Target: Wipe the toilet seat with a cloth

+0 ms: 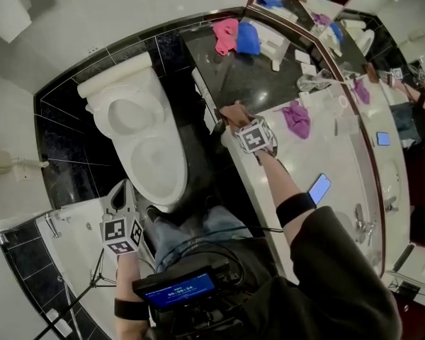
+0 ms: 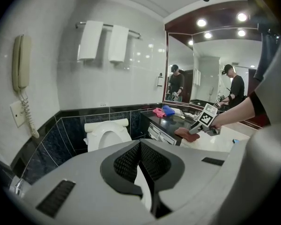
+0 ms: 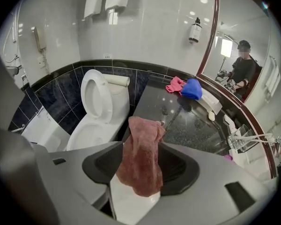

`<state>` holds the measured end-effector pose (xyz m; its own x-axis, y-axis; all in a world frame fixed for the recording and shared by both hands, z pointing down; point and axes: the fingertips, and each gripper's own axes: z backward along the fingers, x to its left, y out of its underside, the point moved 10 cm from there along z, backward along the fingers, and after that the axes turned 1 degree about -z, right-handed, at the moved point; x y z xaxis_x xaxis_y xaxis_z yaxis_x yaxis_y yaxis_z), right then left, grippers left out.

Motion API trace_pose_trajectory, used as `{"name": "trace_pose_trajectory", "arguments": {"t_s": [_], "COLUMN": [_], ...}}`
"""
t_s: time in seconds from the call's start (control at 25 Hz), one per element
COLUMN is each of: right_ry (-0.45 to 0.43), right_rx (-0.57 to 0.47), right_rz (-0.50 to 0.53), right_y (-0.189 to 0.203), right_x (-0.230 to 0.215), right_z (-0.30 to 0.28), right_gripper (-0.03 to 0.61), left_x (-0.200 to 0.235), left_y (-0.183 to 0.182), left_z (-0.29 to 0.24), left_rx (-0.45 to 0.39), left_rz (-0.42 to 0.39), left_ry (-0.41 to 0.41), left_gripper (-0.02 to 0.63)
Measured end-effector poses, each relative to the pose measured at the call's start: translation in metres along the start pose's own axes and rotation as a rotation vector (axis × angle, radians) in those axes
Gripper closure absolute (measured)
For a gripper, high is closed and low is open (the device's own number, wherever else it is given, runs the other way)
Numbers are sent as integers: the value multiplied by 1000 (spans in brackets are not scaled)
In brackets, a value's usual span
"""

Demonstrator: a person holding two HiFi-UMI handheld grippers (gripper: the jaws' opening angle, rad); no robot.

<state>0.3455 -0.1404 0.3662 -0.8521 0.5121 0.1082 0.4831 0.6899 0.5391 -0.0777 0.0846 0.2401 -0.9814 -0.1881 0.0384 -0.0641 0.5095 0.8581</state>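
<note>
The white toilet (image 1: 156, 163) stands against the dark-tiled wall with its lid (image 3: 94, 93) raised and the seat (image 3: 86, 136) down. A brownish-pink cloth (image 3: 140, 159) lies at the corner of the dark counter (image 1: 265, 83), draped over its edge. My right gripper (image 1: 234, 120) hovers over that cloth (image 1: 235, 112) with its jaws wide. The cloth hangs loose between them and neither pad presses on it. My left gripper (image 1: 120, 191) is held low in front of the toilet (image 2: 107, 136), its jaws together with nothing in them.
A pink cloth (image 1: 225, 35) and a blue cloth (image 1: 248, 37) lie at the counter's far end, a purple cloth (image 1: 296, 117) and a phone (image 1: 319, 188) on the pale part. A mirror runs along the counter. A wall telephone (image 2: 21, 62) and hanging towels (image 2: 103, 41) are on the wall.
</note>
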Motion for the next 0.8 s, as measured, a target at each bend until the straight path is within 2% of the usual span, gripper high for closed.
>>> {"name": "trace_pose_trajectory", "arguments": {"t_s": [0.28,0.44,0.56,0.8], "right_ry": [-34,-74,-99,-94], "right_rx": [72,103,116,106], "right_rz": [13,-6,-61,-76], "right_y": [-1,4,9,11], "right_x": [-17,-19,-19,-19], "right_z": [-37,-52,-57,-54], "right_gripper": [325,447,474,486], "left_x": [-8,-11,-8,-1], "left_y": [7,8,8,8], "left_z": [-7,-7,-4,4], "left_rx": [15,16,12,6], "left_rz": [34,38,44,46], "left_ry": [-34,-51,-67,-83], "left_gripper": [611,611,611,611]}}
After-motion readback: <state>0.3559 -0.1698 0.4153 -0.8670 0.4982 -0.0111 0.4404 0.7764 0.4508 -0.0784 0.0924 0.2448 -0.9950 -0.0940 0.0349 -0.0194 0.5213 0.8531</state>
